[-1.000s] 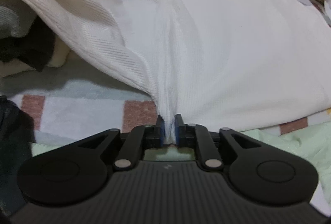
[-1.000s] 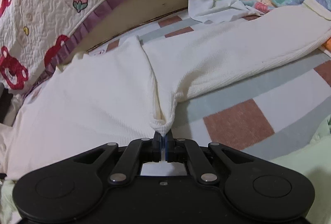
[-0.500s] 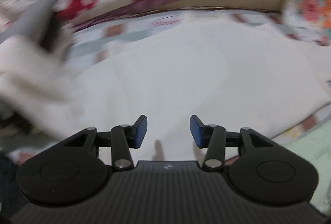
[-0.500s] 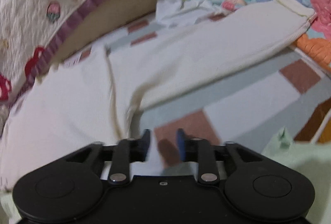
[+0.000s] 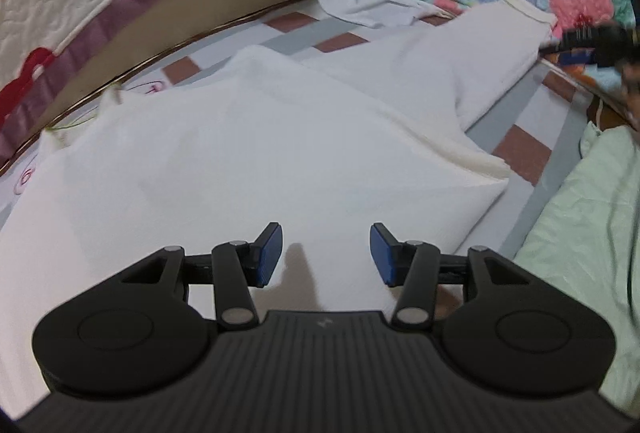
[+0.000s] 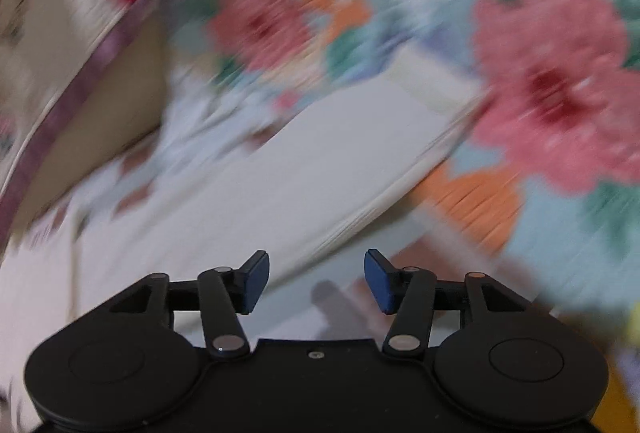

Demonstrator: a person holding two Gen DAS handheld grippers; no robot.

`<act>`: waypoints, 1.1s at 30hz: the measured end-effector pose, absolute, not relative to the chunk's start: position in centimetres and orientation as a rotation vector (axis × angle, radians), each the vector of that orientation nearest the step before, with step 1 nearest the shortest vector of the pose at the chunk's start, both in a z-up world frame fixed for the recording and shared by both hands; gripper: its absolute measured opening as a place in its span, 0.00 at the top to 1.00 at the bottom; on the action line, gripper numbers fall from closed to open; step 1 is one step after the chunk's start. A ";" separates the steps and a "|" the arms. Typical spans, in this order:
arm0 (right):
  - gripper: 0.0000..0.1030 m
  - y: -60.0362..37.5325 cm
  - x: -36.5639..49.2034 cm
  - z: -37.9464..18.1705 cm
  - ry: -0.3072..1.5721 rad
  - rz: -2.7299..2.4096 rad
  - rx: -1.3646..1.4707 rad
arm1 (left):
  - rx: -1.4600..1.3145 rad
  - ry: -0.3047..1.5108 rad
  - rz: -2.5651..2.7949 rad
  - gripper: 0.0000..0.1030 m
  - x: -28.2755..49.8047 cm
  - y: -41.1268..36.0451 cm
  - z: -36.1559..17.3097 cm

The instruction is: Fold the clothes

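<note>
1. Left gripper point(image 5: 326, 253): jaws apart with nothing between them. They've just been opening, though barely wider in the last half second.
2. The cream top point(image 5: 240, 169) is spread flat on the checked blanket point(image 5: 520, 153), right under and ahead of the left tongs, one sleeve point(image 5: 460, 73) running off to their upper right.
3. Right gripper point(image 6: 316, 279): jaws wide and holding nothing, just been opening. That view is very blurry, but the sleeve point(image 6: 320, 169) lies just ahead of it, with the floral quilt point(image 6: 552, 85) beyond.

both hand-held grippers, left point(image 5: 326, 253) and right point(image 6: 316, 281), just opened, hold nothing.
</note>
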State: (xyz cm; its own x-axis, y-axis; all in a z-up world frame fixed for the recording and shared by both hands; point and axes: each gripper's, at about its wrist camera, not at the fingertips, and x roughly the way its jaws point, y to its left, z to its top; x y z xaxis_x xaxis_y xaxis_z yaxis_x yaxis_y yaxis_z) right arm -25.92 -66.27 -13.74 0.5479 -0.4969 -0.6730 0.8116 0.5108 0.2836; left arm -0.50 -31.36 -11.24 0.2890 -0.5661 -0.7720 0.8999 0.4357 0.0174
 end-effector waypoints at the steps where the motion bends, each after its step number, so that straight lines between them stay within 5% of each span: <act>1: 0.43 -67.8 -26.6 -13.5 0.538 -0.874 0.645 | 0.502 0.782 -1.031 0.54 -0.6 -31.7 -11.6; 8: 0.42 -74.4 -27.1 -14.3 0.541 -0.975 0.624 | 0.557 0.835 -0.948 0.54 -0.4 -32.6 -13.4; 10: 0.28 -75.2 -26.0 -15.0 0.559 -0.967 0.580 | 0.516 0.873 -0.940 0.54 0.2 -32.6 -13.3; 13: 0.24 -75.7 -24.1 -16.0 0.569 -0.947 0.494 | 0.499 0.890 -0.933 0.54 0.4 -32.5 -13.2; 14: 0.29 -75.9 -23.6 -16.0 0.567 -0.946 0.470 | 0.499 0.891 -0.934 0.54 0.4 -32.4 -13.1; 15: 0.57 -76.2 -23.2 -15.7 0.574 -0.935 0.458 | 0.498 0.892 -0.933 0.54 0.4 -32.3 -13.2; 16: 0.98 -76.5 -22.8 -15.3 0.581 -0.924 0.446 | 0.492 0.893 -0.931 0.54 0.5 -32.1 -13.2; 23: 0.97 -74.7 -22.0 -7.7 0.527 -1.015 0.122 | 0.439 0.895 -0.975 0.54 0.1 -31.1 -13.5; 33: 0.97 -75.7 -21.2 -7.7 0.572 -0.926 0.231 | 0.364 0.932 -0.977 0.51 0.6 -30.0 -13.1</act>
